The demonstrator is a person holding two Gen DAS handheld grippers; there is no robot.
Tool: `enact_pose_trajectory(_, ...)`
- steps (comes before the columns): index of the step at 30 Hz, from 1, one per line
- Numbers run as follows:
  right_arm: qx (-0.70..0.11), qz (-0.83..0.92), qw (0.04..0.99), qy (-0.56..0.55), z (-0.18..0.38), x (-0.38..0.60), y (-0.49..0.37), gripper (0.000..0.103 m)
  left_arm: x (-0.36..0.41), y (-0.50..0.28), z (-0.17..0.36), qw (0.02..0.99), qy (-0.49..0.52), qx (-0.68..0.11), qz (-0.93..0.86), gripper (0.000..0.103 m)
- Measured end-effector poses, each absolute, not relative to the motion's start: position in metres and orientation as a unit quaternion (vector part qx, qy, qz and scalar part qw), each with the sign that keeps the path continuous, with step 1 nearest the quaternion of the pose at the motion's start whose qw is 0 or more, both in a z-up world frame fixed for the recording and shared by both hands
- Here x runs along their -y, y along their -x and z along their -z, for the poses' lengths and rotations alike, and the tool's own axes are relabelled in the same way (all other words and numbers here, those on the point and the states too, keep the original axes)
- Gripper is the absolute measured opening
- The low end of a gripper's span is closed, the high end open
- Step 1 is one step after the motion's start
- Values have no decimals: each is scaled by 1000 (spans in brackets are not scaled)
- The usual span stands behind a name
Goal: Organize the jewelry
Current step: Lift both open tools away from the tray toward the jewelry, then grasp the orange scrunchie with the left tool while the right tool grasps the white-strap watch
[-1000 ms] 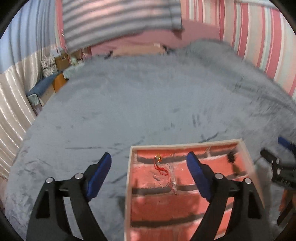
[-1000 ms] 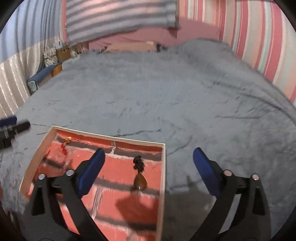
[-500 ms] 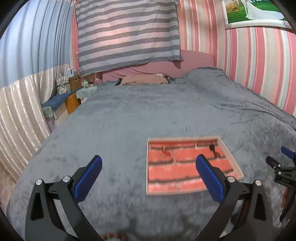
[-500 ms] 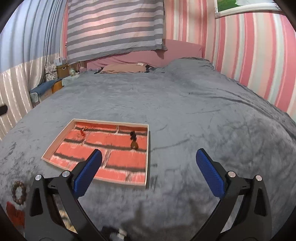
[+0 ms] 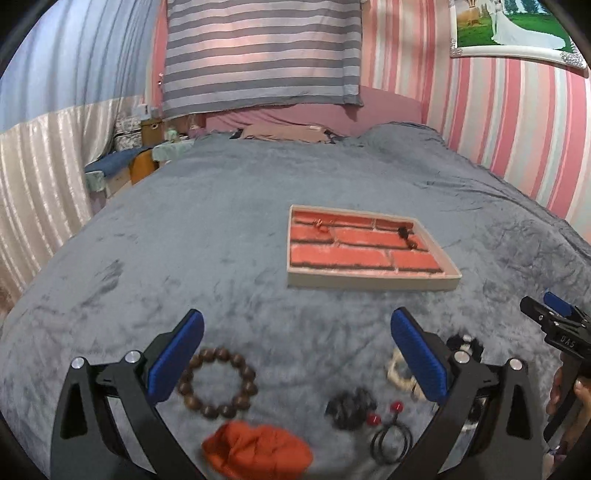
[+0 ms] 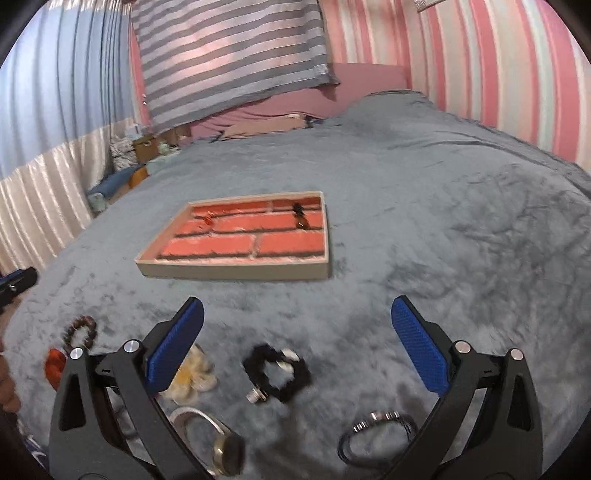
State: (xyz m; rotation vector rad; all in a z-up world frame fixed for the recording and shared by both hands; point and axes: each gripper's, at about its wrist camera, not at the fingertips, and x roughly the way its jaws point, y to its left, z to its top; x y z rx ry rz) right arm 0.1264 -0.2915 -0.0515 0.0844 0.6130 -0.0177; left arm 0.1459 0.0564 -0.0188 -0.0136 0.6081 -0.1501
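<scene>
In the left wrist view, the cream piece (image 5: pixel 397 369) is half covered by the left gripper's (image 5: pixel 297 349) right finger, so its form cannot be told. The orange cloth (image 5: pixel 256 456) near the blanket's (image 5: pixel 221 240) near edge is smeared by blur. The 2 small items in the tray (image 5: pixel 369 277), 1 at its far left corner (image 5: pixel 320 223) and 1 at its far right corner (image 5: pixel 405 236), are too small to identify. In the right wrist view, the watch (image 6: pixel 218 443) is blurred and partly behind the right gripper's (image 6: pixel 297 345) left finger; the beaded ring (image 6: pixel 376 428) is blurred too. The framed picture (image 5: pixel 517 33) is cut by the top edge.
</scene>
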Motion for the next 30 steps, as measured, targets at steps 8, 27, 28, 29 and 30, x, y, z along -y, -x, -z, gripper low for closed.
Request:
enact_pose_trajectory(8,-323,32,946,-17,88,277,-98,99,-65,-109,49,948,-1,-314,57,99)
enact_pose_trajectory(27,-357,30,933,2,131,240,-73,99,-80,-92,106,931,0,-363,41,99)
enact_pose_trajectory(28,-360,29,932,-1,132,240,-74,99,-81,-94,107,931,0,-364,41,99)
enact_pose_trajectory(29,-361,28,932,-3,133,239,-75,99,-81,-94,109,931,1,-364,41,99)
enact_pose_trajectory(30,-362,26,932,-4,133,239,-76,99,-82,-96,111,931,3,-364,40,99)
